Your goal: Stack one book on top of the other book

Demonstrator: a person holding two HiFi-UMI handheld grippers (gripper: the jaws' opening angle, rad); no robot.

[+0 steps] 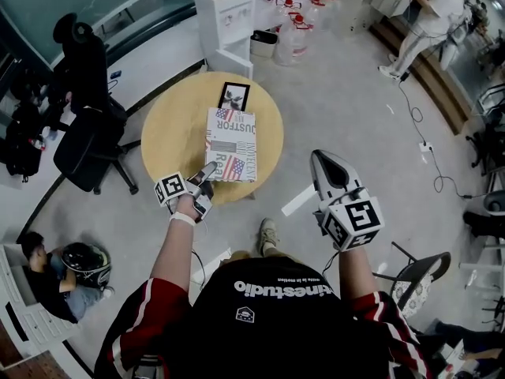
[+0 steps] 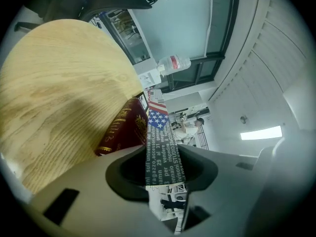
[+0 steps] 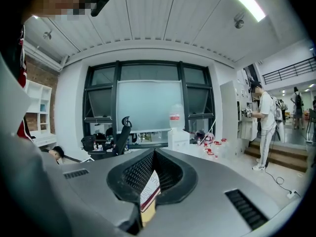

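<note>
**Left gripper pinches the flag book at the table's near edge; right gripper hangs shut off to the side**

At the far left of the head view a black office chair [image 1: 87,125] stands beside the round wooden table [image 1: 170,129], and a person [image 1: 43,279] sits on the floor in the lower left corner.

Just left of centre, the left gripper [image 1: 207,172] reaches over the table's near rim. Its jaws are clamped on the lower left corner of the flag book [image 1: 231,136]. In the left gripper view a thin strip of the printed cover runs straight up between the pads.

The flag book lies lengthwise in the middle of the table. A dark book [image 1: 234,95] shows at its far end, touching it or slightly overlapped by it. In the left gripper view that book looks dark red with gold lettering, and it sits close against the table side of the flag book. I cannot tell whether the flag book rests on it.

Right of centre, the right gripper [image 1: 325,158] is held over the floor, well apart from the table. Its jaws are pressed together at the tips with nothing gripped.

In the upper right corner a person in white [image 1: 430,18] stands at a counter.
</note>
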